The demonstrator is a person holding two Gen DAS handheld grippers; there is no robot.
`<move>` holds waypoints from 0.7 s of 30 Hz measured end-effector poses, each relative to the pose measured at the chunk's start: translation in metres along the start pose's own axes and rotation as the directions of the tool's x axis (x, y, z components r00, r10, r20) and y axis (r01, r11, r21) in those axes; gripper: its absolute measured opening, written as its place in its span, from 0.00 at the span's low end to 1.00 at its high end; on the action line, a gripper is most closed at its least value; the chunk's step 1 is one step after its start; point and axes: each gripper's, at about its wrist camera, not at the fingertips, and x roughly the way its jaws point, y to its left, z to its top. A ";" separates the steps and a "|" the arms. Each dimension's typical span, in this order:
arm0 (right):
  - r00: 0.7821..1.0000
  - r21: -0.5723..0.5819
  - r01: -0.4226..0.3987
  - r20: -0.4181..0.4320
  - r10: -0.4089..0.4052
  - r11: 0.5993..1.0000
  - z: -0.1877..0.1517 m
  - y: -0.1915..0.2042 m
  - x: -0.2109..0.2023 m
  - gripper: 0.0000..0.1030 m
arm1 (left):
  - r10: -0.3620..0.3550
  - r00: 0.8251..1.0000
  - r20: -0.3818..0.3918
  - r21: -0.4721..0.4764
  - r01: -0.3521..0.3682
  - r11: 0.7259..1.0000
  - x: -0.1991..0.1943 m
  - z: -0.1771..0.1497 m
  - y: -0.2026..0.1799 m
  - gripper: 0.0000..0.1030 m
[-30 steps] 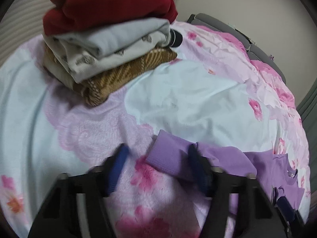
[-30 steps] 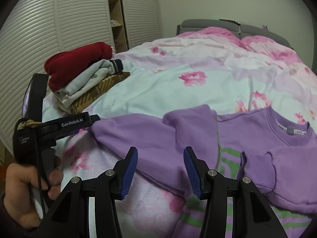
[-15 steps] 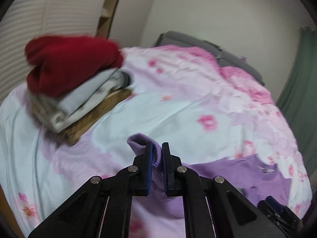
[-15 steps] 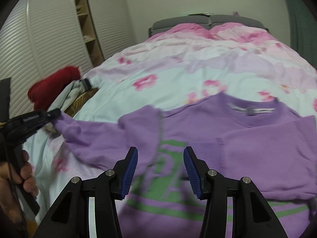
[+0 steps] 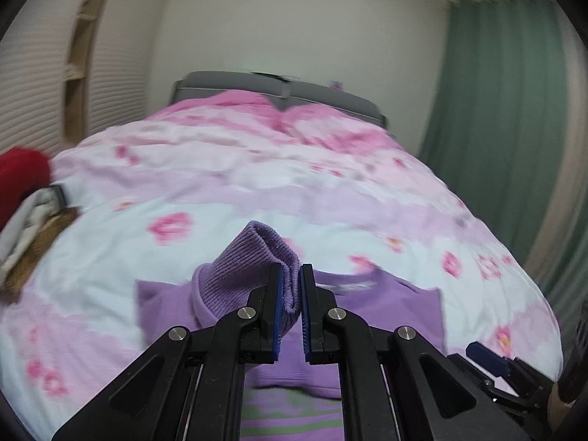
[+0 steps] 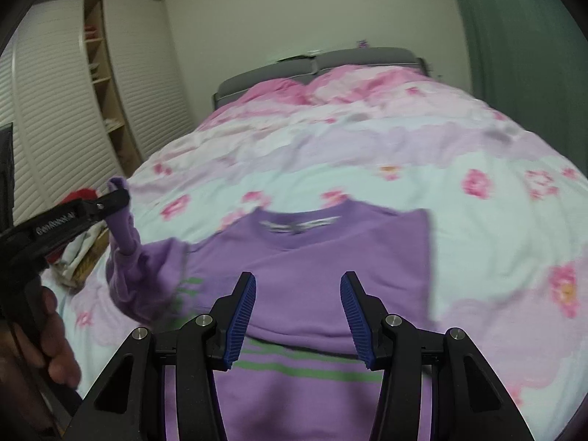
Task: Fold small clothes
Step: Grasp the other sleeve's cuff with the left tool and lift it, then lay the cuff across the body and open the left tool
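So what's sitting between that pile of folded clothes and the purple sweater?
Only bare floral bedcover separates the pile from the purple sweater; the right wrist view shows it.

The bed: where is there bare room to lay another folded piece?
Free: the quilt between the purple sweater and the headboard, and right of the sweater. Crowded: the left edge, with the clothes stack and the lifted sleeve.

White lettering on side of left hand-held gripper (image 6: 118, 198), right wrist view: blurred, reads roughly "GenRobot.AI", not certain. Neck label inside purple sweater (image 6: 330, 257) collar: printed, too smeared to read. No other text legible.
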 end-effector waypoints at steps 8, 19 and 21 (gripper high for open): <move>0.996 0.097 0.089 -0.037 -0.086 0.991 -0.012 -0.079 -0.016 0.48 | -0.088 0.991 -0.106 0.120 0.100 0.988 0.052 -0.039 -0.105 0.10; 0.990 0.156 0.091 -0.121 -0.072 0.984 -0.038 -0.121 -0.001 0.48 | -0.046 0.979 -0.199 0.233 0.093 0.968 0.091 -0.088 -0.151 0.17; 0.991 0.145 0.077 -0.124 -0.059 0.986 -0.038 -0.117 0.002 0.48 | -0.044 0.983 -0.176 0.248 0.088 0.965 0.082 -0.084 -0.152 0.40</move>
